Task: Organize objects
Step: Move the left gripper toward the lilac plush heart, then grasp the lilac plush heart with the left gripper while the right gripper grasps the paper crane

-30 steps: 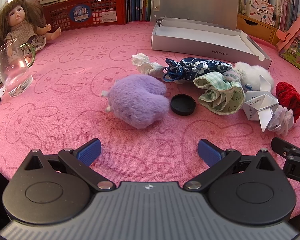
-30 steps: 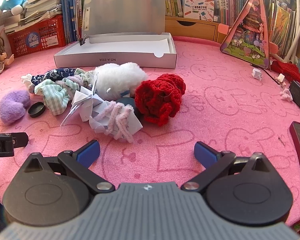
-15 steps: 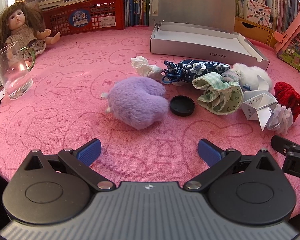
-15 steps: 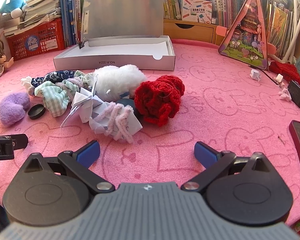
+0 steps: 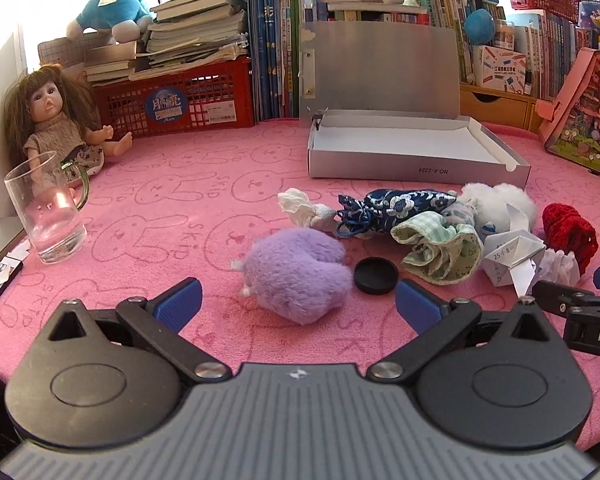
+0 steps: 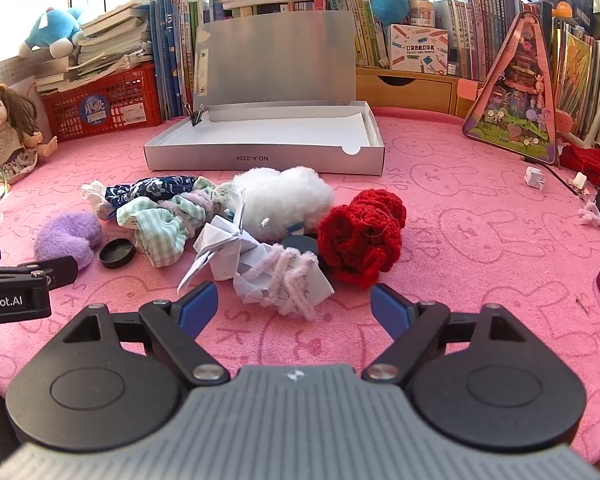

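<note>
Both grippers sit apart and empty: left gripper (image 5: 298,304) faces the purple plush (image 5: 296,276), right gripper (image 6: 294,306), jaws just narrowing, faces the folded paper (image 6: 228,256). The open silver box (image 6: 268,148) is far behind. Grabbing that tangled pile could drag neighbours along.

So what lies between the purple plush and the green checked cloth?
A black round lid lies flat on the pink mat between the purple plush and the green checked cloth. Both wrist views show it.
</note>
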A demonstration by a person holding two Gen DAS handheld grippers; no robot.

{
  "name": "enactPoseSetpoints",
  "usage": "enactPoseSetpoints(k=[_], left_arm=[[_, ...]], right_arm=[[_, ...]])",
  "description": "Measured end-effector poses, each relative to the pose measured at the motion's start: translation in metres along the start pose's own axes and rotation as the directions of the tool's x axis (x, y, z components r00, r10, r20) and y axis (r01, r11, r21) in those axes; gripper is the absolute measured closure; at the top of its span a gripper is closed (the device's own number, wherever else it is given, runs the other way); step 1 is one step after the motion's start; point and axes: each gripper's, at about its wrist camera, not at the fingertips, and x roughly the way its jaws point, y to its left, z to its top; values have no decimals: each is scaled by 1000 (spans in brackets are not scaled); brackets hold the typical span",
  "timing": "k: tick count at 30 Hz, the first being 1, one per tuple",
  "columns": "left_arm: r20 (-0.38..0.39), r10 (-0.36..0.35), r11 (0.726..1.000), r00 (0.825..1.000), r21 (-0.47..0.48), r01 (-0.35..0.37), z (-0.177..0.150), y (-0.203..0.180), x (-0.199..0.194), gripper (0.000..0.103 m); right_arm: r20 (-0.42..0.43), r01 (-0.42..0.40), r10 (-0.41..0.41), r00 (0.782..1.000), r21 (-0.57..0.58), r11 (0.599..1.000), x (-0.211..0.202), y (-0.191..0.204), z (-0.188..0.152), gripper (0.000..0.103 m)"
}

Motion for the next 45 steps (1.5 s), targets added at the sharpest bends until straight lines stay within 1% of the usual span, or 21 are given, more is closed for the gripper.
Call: enactPoseSetpoints(k=[2,3,6,10,17,19,20,21,27,29,31,39,42,45], left_arm=[[15,-11,1000,1000,0,11,5,5,2,0],[23,-14,1000,1000,-5,14,6,8,4,0],[16,-26,1000,1000,-12,27,9,16,13,1],[7,-52,999,999,-7,52,11,18,22,4],[-21,-75,997,997,8,75,6,11,38,4],[-32,-73,997,997,11,73,3,9,43,4],[-38,-72,997,997,11,72,2,8,46,4],[-44,-72,997,996,9,72,1,8,48,4],[-68,-80,997,994,-15,79,-5,13,57,4],[-72,-97,995,993,-27,95,-4,15,57,11],[-68,-100,995,993,-30,98,-3,15,53,33],[-70,-125,991,990,-46,122,-6,18,36,34],[-75,-153,988,985,-38,150,-7,15,27,34],[-82,-189,982,978,-24,188,-10,10,17,34]], right_arm=[[4,5,-5,1000,-17,1000,2,3,1,21],[4,12,-12,1000,-28,1000,3,4,2,24],[-1,26,-26,1000,-46,999,6,6,2,30],[2,28,-28,1000,-57,998,10,8,4,31],[6,21,-21,1000,-78,997,18,15,8,31],[4,20,-19,1000,-82,996,20,17,8,33],[2,21,-21,1000,-83,996,21,18,8,38],[0,24,-24,1000,-84,996,21,18,7,45],[-6,3,-4,1000,-90,996,13,15,5,48],[-9,-17,16,1000,-91,996,9,14,6,48],[-8,-37,36,999,-94,995,4,13,6,48],[9,-64,65,998,-109,992,-11,9,7,48],[6,-69,70,998,-115,991,-13,9,6,48],[-11,-98,98,995,-129,987,-13,10,5,48]])
